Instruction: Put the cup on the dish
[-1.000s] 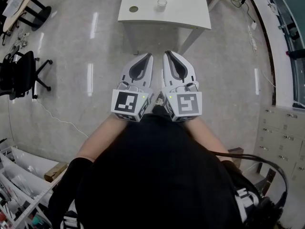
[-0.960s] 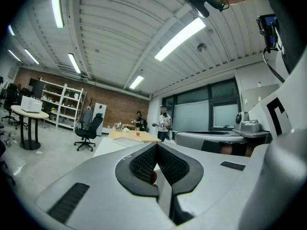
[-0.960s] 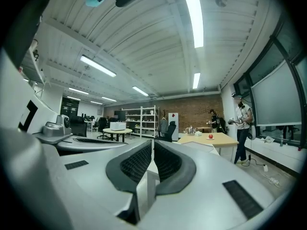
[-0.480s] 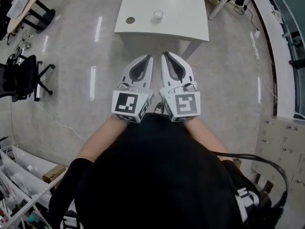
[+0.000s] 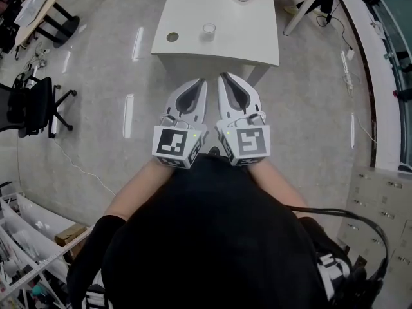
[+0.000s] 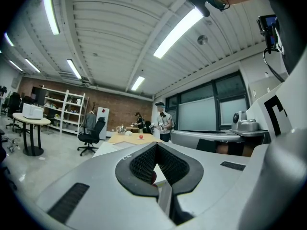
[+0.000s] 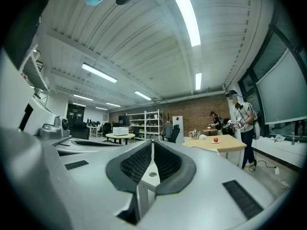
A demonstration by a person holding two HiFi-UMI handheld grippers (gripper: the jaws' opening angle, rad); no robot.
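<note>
Print in sight: square black-white marker on cube of each tool. Left tool [image 5: 199,82] and right tool [image 5: 223,77] side by side at frame centre, jaws of both closed, nothing between them. Against one second ago: white surface [image 5: 248,40] now lower in frame, more of it visible; tools at same place. Cup [image 5: 208,29] upright on surface, upper centre. Dish [image 5: 172,37] near its left, not touching. Cup content: cannot tell.

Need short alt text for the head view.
Looking down, the person holds the left gripper and right gripper side by side, both shut and empty, short of a white table. On it a cup stands apart from a small dark dish.
</note>
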